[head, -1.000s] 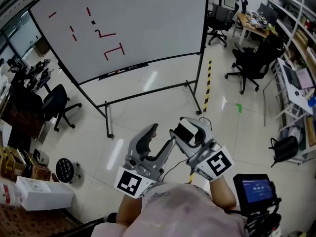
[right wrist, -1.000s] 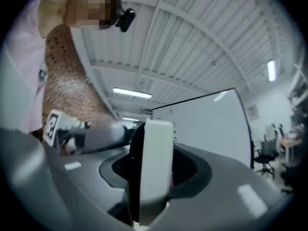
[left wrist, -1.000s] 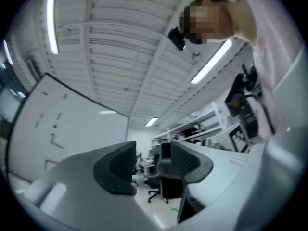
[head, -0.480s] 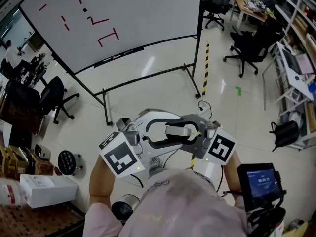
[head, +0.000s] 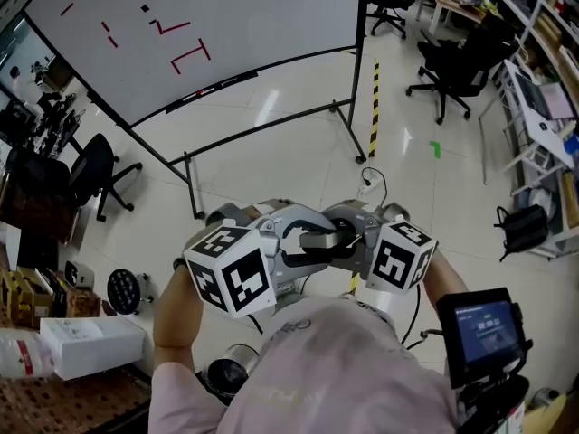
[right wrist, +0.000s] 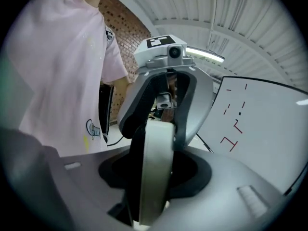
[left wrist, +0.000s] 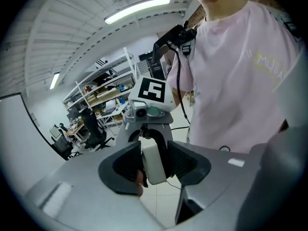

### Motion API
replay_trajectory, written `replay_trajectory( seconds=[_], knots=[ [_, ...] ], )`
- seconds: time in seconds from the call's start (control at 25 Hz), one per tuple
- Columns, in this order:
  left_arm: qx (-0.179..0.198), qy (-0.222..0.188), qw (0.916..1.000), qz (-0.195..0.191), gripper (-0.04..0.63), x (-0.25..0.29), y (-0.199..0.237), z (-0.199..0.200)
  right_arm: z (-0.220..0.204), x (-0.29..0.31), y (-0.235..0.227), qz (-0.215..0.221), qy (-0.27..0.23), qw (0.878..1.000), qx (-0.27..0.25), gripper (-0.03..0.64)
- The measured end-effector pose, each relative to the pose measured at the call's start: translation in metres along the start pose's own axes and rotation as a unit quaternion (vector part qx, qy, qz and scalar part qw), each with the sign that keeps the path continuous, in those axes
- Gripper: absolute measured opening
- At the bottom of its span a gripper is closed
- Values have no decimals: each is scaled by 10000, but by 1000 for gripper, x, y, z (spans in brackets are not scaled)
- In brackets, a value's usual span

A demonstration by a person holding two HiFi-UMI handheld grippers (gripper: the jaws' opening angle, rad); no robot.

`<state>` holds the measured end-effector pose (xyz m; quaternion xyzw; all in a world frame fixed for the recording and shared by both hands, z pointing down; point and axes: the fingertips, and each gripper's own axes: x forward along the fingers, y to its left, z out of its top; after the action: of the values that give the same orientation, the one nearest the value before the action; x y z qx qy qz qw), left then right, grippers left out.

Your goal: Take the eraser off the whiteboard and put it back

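The whiteboard (head: 226, 25) with red marks stands far off across the floor. In front of the person's chest the two grippers face each other. The white eraser (head: 318, 240) with its black felt side lies level between them. My right gripper (head: 312, 242) is shut on one end of the eraser (right wrist: 155, 172). My left gripper (head: 336, 239) has just been closing its jaws, and both its pads now press on the other end of the eraser (left wrist: 154, 162). In the right gripper view the left gripper's fingers (right wrist: 185, 100) straddle the eraser's far end.
The whiteboard's black stand (head: 194, 215) rests on the glossy tiled floor. A yellow-black floor stripe (head: 375, 107) runs beside it. Office chairs (head: 452, 80) and desks are at the right, another chair (head: 95, 174) and cardboard boxes (head: 81, 342) at the left. A small screen (head: 479, 328) hangs at the person's right side.
Both grippers have turned from pointing forward side by side to facing each other, and have sunk closer to the chest. The left jaws have come around the eraser that the right gripper holds.
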<state>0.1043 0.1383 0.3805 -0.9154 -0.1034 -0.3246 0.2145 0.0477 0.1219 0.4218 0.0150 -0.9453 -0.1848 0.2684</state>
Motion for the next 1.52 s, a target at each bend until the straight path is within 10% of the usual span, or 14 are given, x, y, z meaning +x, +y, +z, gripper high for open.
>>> replay_trajectory(
  seconds=[0.16,0.32,0.44,0.52,0.64,0.72,0.8,1.12,1.52],
  knots=[
    [78,130,9989,449,178,1,7,-4,-6,-3,-8,-385,262,9989,-18,178],
    [-41,-852,9799,1805,207,-48,22,19,19,-30,-20,-1230,-303,9916,-245,178],
    [-234,-1516,9454,2874,231,-82,25,23,45,-53,-17,-1699,-857,9798,-614,178],
    [-513,-1836,9119,3635,237,-92,29,19,55,-76,-26,-2011,-1660,9654,36,178],
    [-859,-1775,8636,4641,278,-76,36,10,59,-122,-60,-2466,-3466,8819,2033,178],
    [-730,-1478,8605,4821,341,-50,37,14,58,-145,-79,-2548,-4498,8011,3017,178],
    [-502,-1279,8629,4864,357,-33,38,21,57,-150,-87,-2471,-4939,7575,3481,178],
    [-410,-1243,8757,4647,356,-30,38,26,60,-129,-79,-1996,-5348,7242,3869,176],
    [-537,-1303,8464,5136,278,-40,29,26,66,-118,-70,-1895,-5595,7093,3846,166]
  ],
)
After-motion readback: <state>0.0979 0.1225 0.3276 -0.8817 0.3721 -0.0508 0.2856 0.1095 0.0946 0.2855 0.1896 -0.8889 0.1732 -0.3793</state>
